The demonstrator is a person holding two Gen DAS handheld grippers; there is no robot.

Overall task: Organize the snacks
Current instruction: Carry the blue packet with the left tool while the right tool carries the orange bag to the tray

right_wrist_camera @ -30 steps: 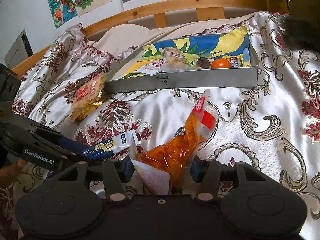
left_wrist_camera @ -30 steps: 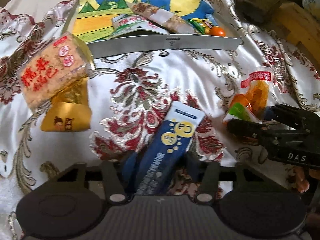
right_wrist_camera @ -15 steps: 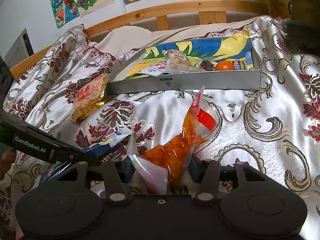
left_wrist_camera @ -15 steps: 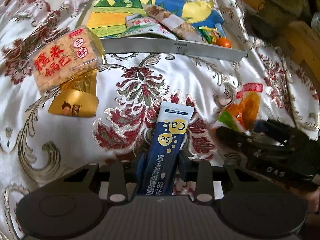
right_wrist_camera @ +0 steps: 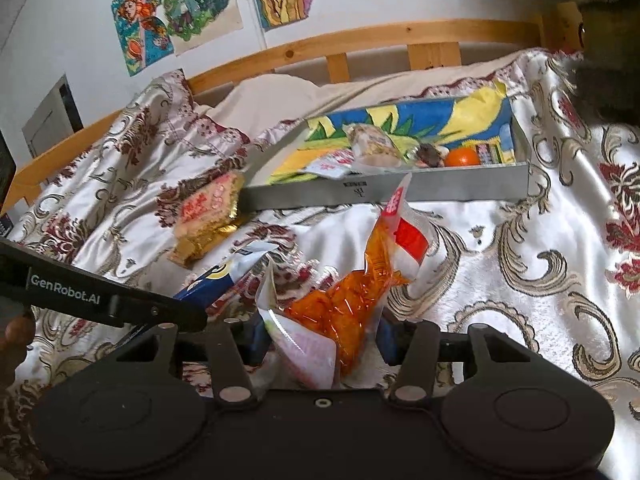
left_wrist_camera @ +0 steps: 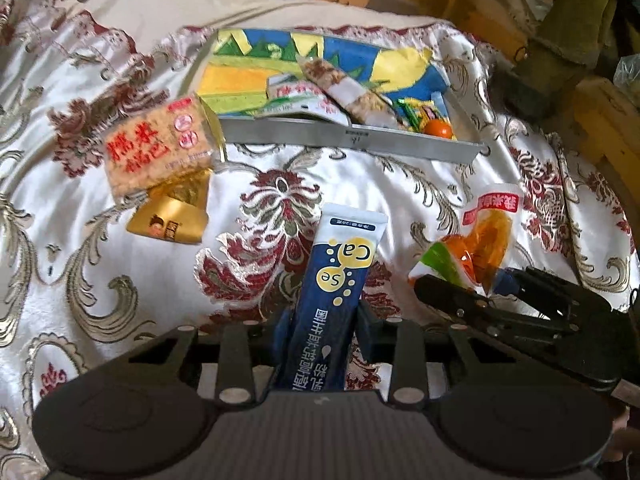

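Raised: flat glossy blue sachet (left_wrist_camera: 338, 296), tool-clamped.

I am working in a home bedroom: a wooden bed frame (right_wrist_camera: 360, 40), a satin floral bedspread (right_wrist_camera: 520, 248), cartoon posters (right_wrist_camera: 176, 12) on the wall.

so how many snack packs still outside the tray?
4: rice cracker pack lying on gold pouch, left of tray; blue Ca stick in left claw; orange pouch in right claw.
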